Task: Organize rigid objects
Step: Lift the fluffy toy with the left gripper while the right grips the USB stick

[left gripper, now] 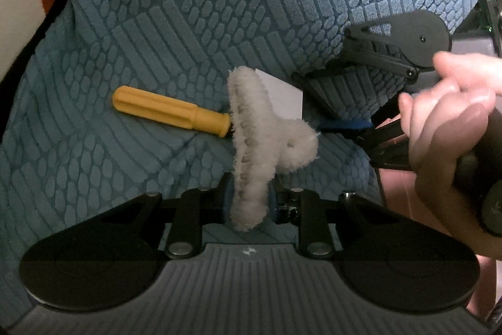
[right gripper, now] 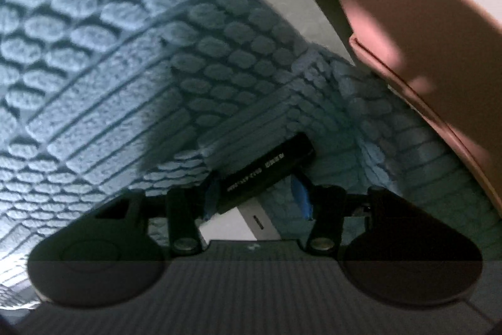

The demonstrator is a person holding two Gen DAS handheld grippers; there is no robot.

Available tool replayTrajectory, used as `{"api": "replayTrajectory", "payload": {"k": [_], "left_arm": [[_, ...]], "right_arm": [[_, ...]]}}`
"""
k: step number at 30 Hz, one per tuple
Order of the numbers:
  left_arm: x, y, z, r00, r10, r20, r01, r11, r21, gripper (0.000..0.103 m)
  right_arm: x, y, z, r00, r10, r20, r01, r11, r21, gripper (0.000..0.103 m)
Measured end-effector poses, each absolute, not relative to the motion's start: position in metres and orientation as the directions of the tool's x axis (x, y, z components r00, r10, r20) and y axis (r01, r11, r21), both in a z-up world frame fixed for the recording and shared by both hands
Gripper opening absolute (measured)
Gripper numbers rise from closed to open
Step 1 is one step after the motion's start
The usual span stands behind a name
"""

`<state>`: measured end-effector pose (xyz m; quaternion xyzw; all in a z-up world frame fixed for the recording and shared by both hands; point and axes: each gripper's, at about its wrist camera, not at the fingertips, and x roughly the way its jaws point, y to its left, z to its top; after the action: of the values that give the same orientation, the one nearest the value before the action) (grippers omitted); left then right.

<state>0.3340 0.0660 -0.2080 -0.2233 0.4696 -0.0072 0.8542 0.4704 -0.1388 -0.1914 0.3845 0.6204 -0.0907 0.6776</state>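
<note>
Item one: fuzzy white hair claw [left gripper: 257, 146], clamped between the blue pads of the left gripper [left gripper: 251, 203], held upright above the blue textured blanket [left gripper: 188, 5].

Item two: yellow-handled screwdriver [left gripper: 171, 110], lying flat on the blanket just behind the claw.

Item three: white card [left gripper: 282, 96], on the blanket beside the screwdriver, partly hidden by the claw.

Item four: black oblong with white lettering [right gripper: 266, 168], lying tilted on the blanket between the parted fingers of the right gripper [right gripper: 257, 197]. The left blue pad [right gripper: 210, 193] looks to touch it; the right blue pad [right gripper: 301, 197] stands clear, so nothing is held. A white piece [right gripper: 238, 222] shows beneath it.

Item five: pink bin [right gripper: 423, 36], near the blanket's edge, probably the place for sorted things.

Handling note: the right gripper would do well to square its fingers to the oblong's long sides before closing, since a skewed pinch may make it twist out. The claw's fur is soft; keep the left grip firm.
</note>
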Motion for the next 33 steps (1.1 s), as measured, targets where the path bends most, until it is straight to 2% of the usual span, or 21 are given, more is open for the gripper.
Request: {"api": "replayTrajectory", "payload": {"k": [2, 4, 6, 9, 26, 30, 33], "left_arm": [[0.335, 0.065, -0.208, 0.555, -0.221, -0.802, -0.193, 0.904, -0.383, 0.025], [0.335, 0.066, -0.207, 0.554, -0.224, -0.802, -0.198, 0.900, -0.387, 0.023], [0.333, 0.069, -0.205, 0.554, -0.227, -0.801, -0.208, 0.894, -0.397, 0.019], [0.328, 0.076, -0.200, 0.564, -0.246, -0.788, -0.222, 0.874, -0.432, 0.015], [0.250, 0.114, -0.175, 0.601, -0.277, -0.749, -0.332, 0.766, -0.550, 0.014], [0.243, 0.107, -0.177, 0.579, -0.289, -0.762, -0.345, 0.760, -0.551, 0.014], [0.246, 0.101, -0.170, 0.583, -0.255, -0.771, -0.322, 0.799, -0.508, 0.014]], "right_arm": [[0.468, -0.149, -0.193, 0.224, 0.366, -0.903, 0.600, 0.678, 0.424, 0.036], [0.464, -0.161, -0.194, 0.231, 0.391, -0.891, 0.608, 0.656, 0.446, 0.019], [0.464, -0.166, -0.189, 0.223, 0.382, -0.897, 0.596, 0.675, 0.435, 0.008], [0.465, -0.169, -0.180, 0.226, 0.370, -0.901, 0.574, 0.697, 0.430, 0.004], [0.411, -0.173, -0.123, 0.217, 0.396, -0.892, 0.552, 0.704, 0.447, 0.003], [0.411, -0.182, -0.132, 0.224, 0.389, -0.894, 0.539, 0.715, 0.446, 0.003], [0.415, -0.179, -0.153, 0.229, 0.393, -0.890, 0.532, 0.715, 0.453, 0.003]]}}
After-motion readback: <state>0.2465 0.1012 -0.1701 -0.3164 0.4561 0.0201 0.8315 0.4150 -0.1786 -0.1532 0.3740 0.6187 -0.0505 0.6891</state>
